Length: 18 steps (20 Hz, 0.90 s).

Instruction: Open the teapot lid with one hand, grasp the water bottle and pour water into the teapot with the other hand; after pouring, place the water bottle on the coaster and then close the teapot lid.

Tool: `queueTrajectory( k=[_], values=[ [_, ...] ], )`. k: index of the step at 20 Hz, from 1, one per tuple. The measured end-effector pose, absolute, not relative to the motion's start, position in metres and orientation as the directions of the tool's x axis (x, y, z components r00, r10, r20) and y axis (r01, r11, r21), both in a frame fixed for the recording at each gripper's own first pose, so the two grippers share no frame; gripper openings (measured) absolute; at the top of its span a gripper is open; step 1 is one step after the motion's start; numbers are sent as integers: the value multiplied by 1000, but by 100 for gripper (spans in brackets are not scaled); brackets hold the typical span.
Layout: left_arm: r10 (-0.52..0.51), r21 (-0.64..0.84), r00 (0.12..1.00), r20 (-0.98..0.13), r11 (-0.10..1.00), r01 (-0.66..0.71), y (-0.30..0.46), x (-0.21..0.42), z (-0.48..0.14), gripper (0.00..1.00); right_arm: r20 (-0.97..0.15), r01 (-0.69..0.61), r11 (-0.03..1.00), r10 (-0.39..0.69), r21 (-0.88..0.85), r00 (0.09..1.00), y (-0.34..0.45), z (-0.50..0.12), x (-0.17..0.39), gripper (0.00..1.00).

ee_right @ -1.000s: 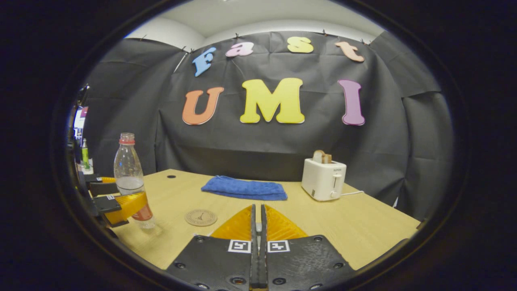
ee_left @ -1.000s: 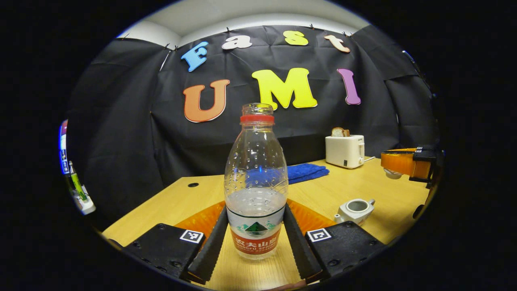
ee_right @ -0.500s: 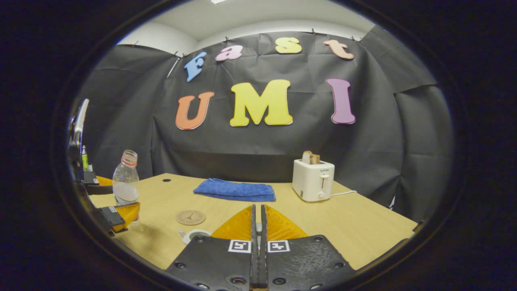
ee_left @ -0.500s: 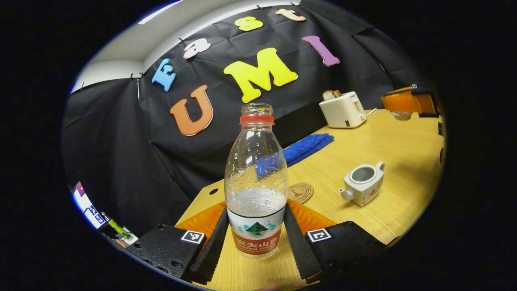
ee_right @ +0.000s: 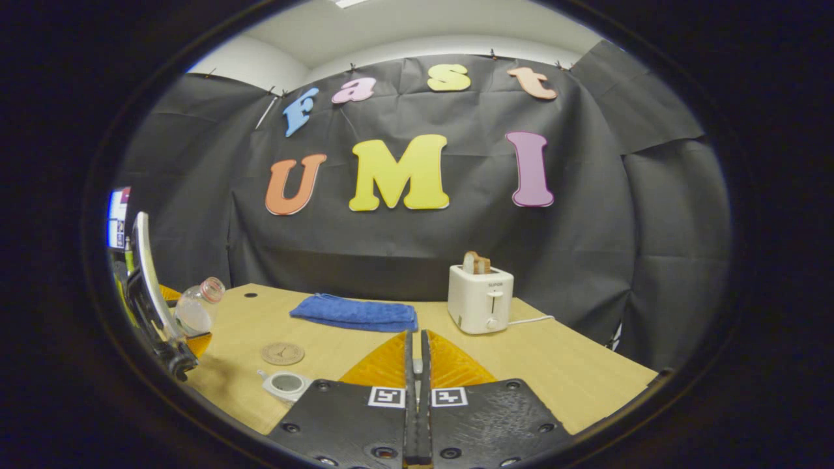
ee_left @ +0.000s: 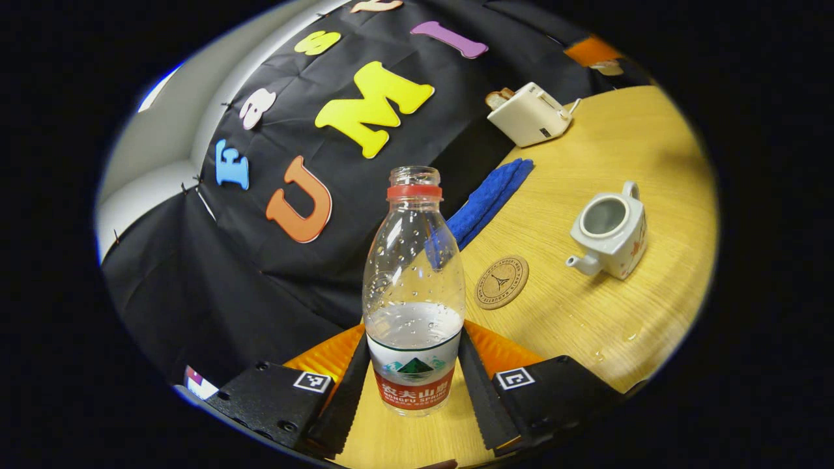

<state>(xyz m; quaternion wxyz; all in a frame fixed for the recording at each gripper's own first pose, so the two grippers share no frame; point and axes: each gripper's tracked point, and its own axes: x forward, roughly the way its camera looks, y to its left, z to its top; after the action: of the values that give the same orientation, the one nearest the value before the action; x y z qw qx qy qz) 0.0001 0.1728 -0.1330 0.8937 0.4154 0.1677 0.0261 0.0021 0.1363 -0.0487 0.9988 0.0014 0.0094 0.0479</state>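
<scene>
A clear water bottle (ee_left: pixel 414 273) with a red neck ring, no cap and some water in it is clamped at its label by my left gripper (ee_left: pixel 413 339). In the right gripper view the bottle (ee_right: pixel 195 306) leans toward the table's middle. The white teapot (ee_left: pixel 609 228) stands open on the table, right of the round coaster (ee_left: pixel 500 282). My right gripper (ee_right: pixel 415 335) is shut, high over the table. In the left gripper view that right gripper (ee_left: pixel 593 52) holds the small white teapot lid (ee_left: pixel 610 65). The teapot (ee_right: pixel 287 385) sits below it, near the coaster (ee_right: pixel 283 353).
A folded blue towel (ee_right: pixel 355 312) lies at the back of the wooden table (ee_left: pixel 586 312). A white toaster (ee_right: pixel 481 306) with bread stands to its right. A few water drops (ee_left: pixel 612 339) lie on the table near the teapot.
My left gripper has lifted the bottle and tilted it toward the teapot. My right gripper has risen slightly with the lid and turned a little right.
</scene>
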Motion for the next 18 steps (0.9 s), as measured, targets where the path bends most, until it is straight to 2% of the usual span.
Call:
queueTrajectory(
  k=[5,11,18],
  values=[
    [183,844,942,-283,513,154,160,-6,-133,76,-38,-94,995,95,12,995,132,-56,6,0],
    [163,937,943,-290,250,244,141,-12,-139,76,-44,-115,993,114,-18,992,142,-59,4,1],
    [188,940,922,-338,124,319,142,-8,-142,76,-45,-109,994,108,-26,993,140,-57,3,0]
  ],
)
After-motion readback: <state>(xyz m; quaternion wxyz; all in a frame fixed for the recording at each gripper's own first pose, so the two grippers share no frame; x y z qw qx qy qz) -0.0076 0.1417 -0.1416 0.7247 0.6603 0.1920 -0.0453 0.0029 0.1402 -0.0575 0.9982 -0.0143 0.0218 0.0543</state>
